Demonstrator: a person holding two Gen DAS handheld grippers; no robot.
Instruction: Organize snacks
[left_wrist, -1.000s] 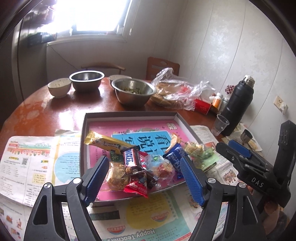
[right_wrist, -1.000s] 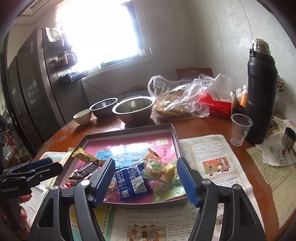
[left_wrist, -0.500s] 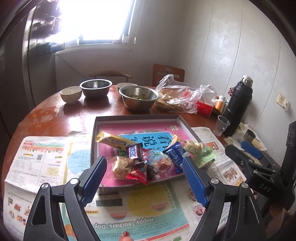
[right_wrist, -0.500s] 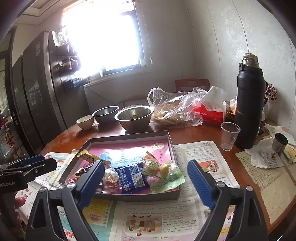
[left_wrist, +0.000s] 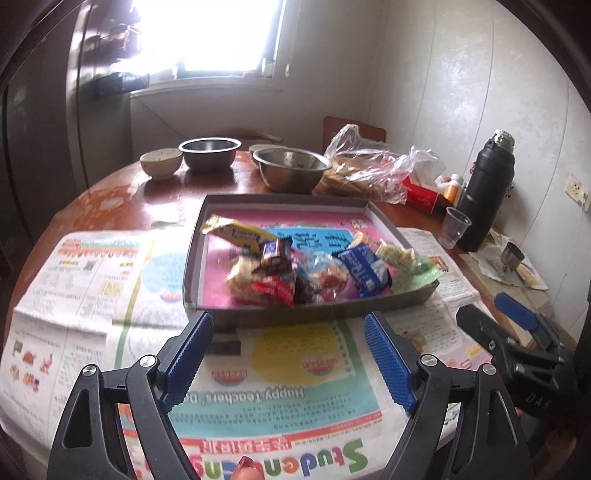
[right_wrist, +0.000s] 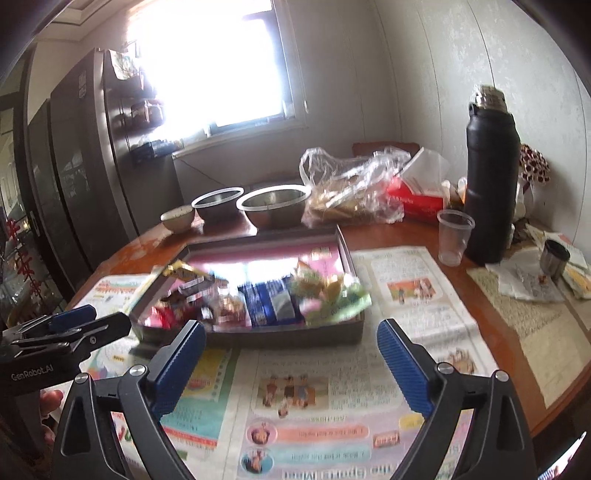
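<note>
We take the shallow grey cardboard tray (left_wrist: 192, 273) with its pink printed lining as our landmark: the snacks lie heaped along its near wall, among them a yellow wrapped bar (left_wrist: 236, 232), a dark chocolate bar wrapper (left_wrist: 275, 249), a red packet (left_wrist: 275, 290), a blue foil packet (left_wrist: 364, 271) and a pale green packet (left_wrist: 419, 267). Both views are smeared here, so we cannot read most labels or tell where one wrapper ends under another. Our left tool (left_wrist: 288, 354) hangs just short of the tray's near wall, over the spread newspaper (left_wrist: 295, 391), its blue ribbed pads spread wide with nothing between them. Our right tool (right_wrist: 291, 354), also on the near side of the tray, has its jaws opening, likewise with nothing between them. Behind the tray stand two steel bowls (left_wrist: 291, 173), a small ceramic bowl (left_wrist: 161, 162) and a crumpled clear plastic bag (left_wrist: 369, 166) whose contents we cannot make out. To the tray's right are a clear plastic cup (left_wrist: 456, 232) and a tall black flask (left_wrist: 485, 192). A fingertip (left_wrist: 245, 470) is cut off at the lower edge of the left view.
</note>
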